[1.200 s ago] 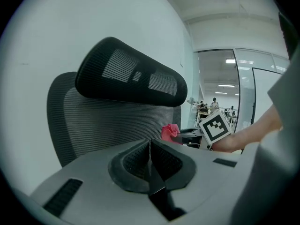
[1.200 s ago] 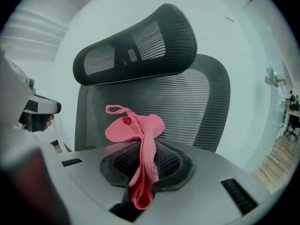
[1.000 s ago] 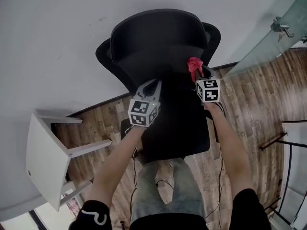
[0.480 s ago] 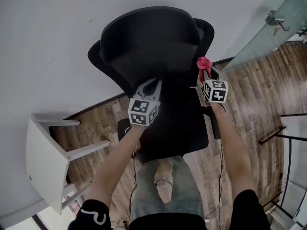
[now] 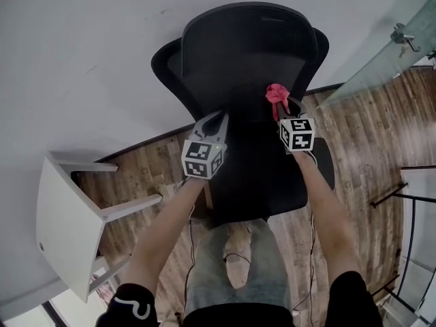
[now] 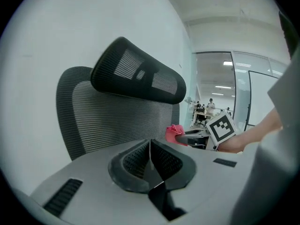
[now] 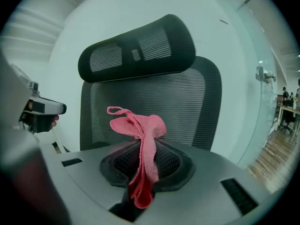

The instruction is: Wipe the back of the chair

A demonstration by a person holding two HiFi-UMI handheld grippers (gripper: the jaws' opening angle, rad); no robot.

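The chair [image 5: 248,67] stands on a wood-plank floor [image 5: 368,121] against a white wall [image 5: 82,46]. Its black mesh backrest [image 7: 154,111] and headrest [image 7: 136,48] face both grippers. The right gripper [image 7: 143,165] is clamped on a pink cloth [image 7: 140,125] just before the backrest; contact cannot be confirmed. The left gripper [image 6: 150,156] has its jaws pressed together, empty. A glass partition [image 5: 381,67] stands at right and a white table [image 5: 61,223] at left.
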